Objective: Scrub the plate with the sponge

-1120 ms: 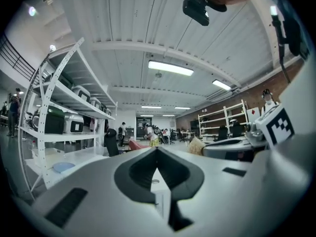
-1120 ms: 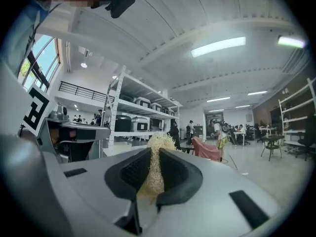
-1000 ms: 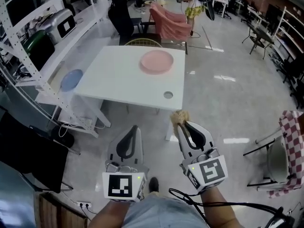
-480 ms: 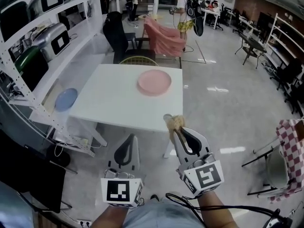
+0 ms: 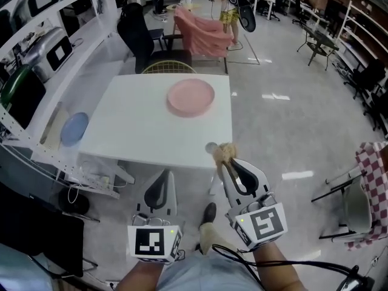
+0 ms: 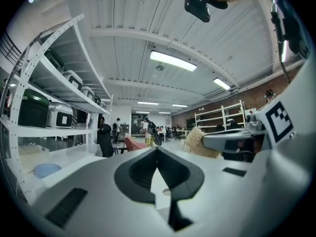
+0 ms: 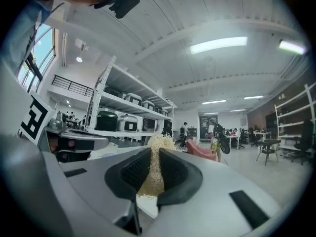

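A pink plate (image 5: 190, 97) lies empty on the far right part of the white table (image 5: 133, 132). My right gripper (image 5: 225, 161) is shut on a straw-coloured fibrous sponge (image 5: 225, 153), which hangs over the table's near right corner, well short of the plate. In the right gripper view the sponge (image 7: 154, 169) fills the gap between the jaws and sticks out past the tips. My left gripper (image 5: 163, 177) hangs below the table's near edge, jaws shut with nothing in them. The left gripper view shows its tips (image 6: 157, 149) together and the sponge (image 6: 200, 142) off to the right.
White shelving along the left holds appliances and a blue plate (image 5: 74, 128). A black chair (image 5: 136, 35) and a chair draped in pink cloth (image 5: 197, 29) stand beyond the table. A checked cloth (image 5: 371, 180) hangs over a chair at the right. People stand far off.
The table and plate have come nearer. Both grippers have moved forward; the sponge has gone from over the floor to over the table's near right corner.
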A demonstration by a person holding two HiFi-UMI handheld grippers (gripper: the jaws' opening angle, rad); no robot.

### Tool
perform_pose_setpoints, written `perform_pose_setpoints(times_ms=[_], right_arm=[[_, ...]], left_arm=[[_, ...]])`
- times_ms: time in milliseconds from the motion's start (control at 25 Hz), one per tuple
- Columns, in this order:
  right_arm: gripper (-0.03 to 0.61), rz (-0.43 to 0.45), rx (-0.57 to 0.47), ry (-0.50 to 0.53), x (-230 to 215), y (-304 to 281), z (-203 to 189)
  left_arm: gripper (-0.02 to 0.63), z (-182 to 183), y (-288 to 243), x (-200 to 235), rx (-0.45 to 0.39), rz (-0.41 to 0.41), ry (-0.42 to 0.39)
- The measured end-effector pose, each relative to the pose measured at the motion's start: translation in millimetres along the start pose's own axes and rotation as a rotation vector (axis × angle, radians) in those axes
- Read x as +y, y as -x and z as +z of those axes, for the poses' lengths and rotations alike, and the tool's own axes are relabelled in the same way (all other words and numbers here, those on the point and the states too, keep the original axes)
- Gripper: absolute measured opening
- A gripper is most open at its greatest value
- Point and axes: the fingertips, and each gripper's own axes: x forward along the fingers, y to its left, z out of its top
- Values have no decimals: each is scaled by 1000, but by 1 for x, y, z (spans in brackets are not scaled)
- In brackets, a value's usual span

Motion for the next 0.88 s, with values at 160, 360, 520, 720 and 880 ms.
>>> perform_pose_setpoints(times_ms=[160,360,520,720,880], right_arm=[[57,0,13,-25,-26,-40,-11],[57,10,36,-43,-59,-96,-24],[57,17,33,-62,-85,-148,-25],[57,19,11,-85,-126,-199,-14],[57,32,-17,-80,-146,-228,0]], left_arm=[[12,-8,-46,11,25,-4,1],[12,-15,-108,28,52,-7,-2],[12,-12,-158,53,79,4,-9],[12,7,-218,65,92,-5,-53],[12,24,-249,72,64,4,-69]])
